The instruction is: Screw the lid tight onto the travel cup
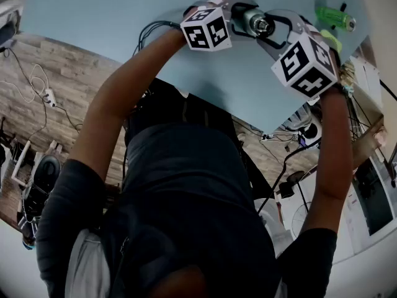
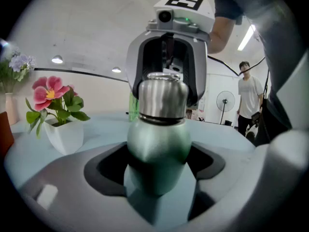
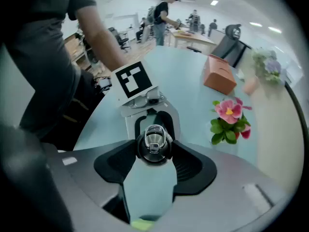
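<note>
The green travel cup [image 2: 159, 149] stands upright on the pale blue table [image 1: 124, 17], with my left gripper [image 2: 159, 164] shut on its body from the side. Its steel lid [image 2: 163, 98] sits on top. My right gripper [image 3: 153, 151] comes down from above, its pads pressed on both sides of the lid [image 3: 153, 144], whose ringed top faces the right gripper view. In the head view both marker cubes meet at the table's far edge around the cup [image 1: 254, 21]. The cup's base is hidden behind my left jaws.
A white pot of pink flowers [image 2: 63, 124] [image 3: 231, 122] stands on the table beside the cup. A green bottle [image 1: 335, 17] lies beyond my right gripper. An orange box [image 3: 219, 75] sits farther along the table. A person [image 2: 250, 98] stands near a fan [image 2: 224, 100].
</note>
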### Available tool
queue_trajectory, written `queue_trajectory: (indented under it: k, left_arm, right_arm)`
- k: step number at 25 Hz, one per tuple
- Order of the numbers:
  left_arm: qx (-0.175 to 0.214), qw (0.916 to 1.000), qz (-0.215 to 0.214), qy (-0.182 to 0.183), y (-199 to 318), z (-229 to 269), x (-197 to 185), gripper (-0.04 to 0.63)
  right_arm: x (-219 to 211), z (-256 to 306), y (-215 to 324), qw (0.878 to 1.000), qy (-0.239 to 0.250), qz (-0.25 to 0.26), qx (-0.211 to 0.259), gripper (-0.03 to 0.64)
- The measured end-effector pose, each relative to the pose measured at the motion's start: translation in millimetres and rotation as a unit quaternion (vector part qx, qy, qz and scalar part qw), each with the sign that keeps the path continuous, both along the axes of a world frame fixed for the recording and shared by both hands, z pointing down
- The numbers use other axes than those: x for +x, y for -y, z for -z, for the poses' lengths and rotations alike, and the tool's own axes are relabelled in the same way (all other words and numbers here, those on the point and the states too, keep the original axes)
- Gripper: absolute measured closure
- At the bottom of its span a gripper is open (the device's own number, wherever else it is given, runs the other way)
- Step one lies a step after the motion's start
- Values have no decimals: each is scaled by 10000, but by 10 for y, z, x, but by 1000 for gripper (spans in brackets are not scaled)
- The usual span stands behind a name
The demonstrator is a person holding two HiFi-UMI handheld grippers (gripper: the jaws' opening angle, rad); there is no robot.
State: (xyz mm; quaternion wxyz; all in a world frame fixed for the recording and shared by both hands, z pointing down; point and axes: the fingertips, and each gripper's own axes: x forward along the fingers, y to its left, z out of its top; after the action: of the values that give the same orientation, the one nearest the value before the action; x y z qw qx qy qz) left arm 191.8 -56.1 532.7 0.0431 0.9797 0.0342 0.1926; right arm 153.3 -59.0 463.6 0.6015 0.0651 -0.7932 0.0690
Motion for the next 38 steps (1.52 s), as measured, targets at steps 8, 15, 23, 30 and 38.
queue_trajectory:
  k: [8,15,23,30,38]
  left_arm:
    - [0,10000,-1,3,-9,-1,14,175]
    - [-2,10000,13,11,-2,-11,3,175]
    - [-6,10000,15,16,-1,-9,1,175]
    - [-7,10000,10,6,4,-7,19,175]
    - [-3,10000,10,15,1,-22,9,175]
  right_arm:
    - [52,67,135,9354,754,-3419,493,380]
    - [124,92,178,8212,1298,-5412,1259,380]
    - [110,94,172,8361,1307,-5193,1193,379]
    - [12,218,61,9373,978,-3291,593,357]
    - [177,88,-55,9954,-547,702,367,347]
